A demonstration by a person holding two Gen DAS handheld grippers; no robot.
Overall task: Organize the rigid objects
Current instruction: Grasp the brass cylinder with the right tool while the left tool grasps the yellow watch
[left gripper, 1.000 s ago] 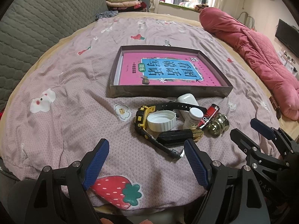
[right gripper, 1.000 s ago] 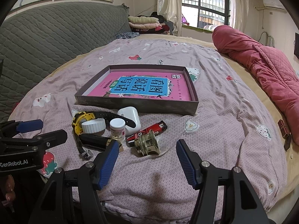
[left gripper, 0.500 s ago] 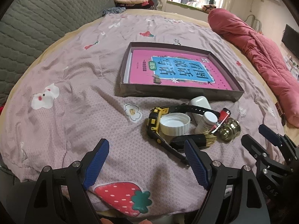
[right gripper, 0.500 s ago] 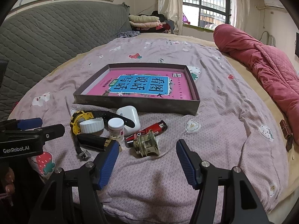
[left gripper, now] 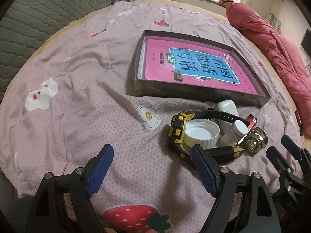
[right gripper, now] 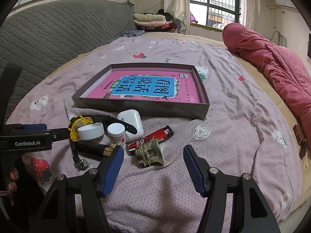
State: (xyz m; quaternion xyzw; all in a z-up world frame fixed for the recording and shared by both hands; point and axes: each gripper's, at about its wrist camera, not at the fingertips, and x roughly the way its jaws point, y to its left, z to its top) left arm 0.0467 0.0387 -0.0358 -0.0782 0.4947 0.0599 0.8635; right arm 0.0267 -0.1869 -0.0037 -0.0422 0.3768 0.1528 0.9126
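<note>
A cluster of small hard items lies bunched on the bed just in front of the shallow dark-grey cardboard box (right gripper: 140, 106), which already holds a flat pink-and-blue book (right gripper: 143, 88). The placing suggests a sorting job: loose pieces gathered close to the box's near wall so each needs only a short lift over the rim.

The pile holds a yellow-and-black wristwatch with a black strap (right gripper: 81, 124), a white ribbed screw cap (right gripper: 90, 132) lying open side up, a small white pill bottle (right gripper: 116, 135), a white earbud case (right gripper: 131, 125), a red lighter (right gripper: 153, 137), a brass knob-shaped fitting (right gripper: 149, 153) and a black bar with a gold end (right gripper: 93, 150), possibly a clip, though the view is too coarse to tell.

The right gripper (right gripper: 153, 169) hangs low, jaws wide apart and empty, roughly lined up on the brass fitting, which looks like the nearest pick. The left gripper (left gripper: 153, 171) also hovers with jaws spread and nothing held, beside the watch and the cap.

The bed carries a soft, wrinkled mauve sheet printed with strawberries and flowers (left gripper: 77, 101), so the pieces sit slightly sunk and tilted. A grey quilted headboard (right gripper: 48, 36), a rolled red quilt (right gripper: 272, 68) and a barred window (right gripper: 213, 2) frame the room.
</note>
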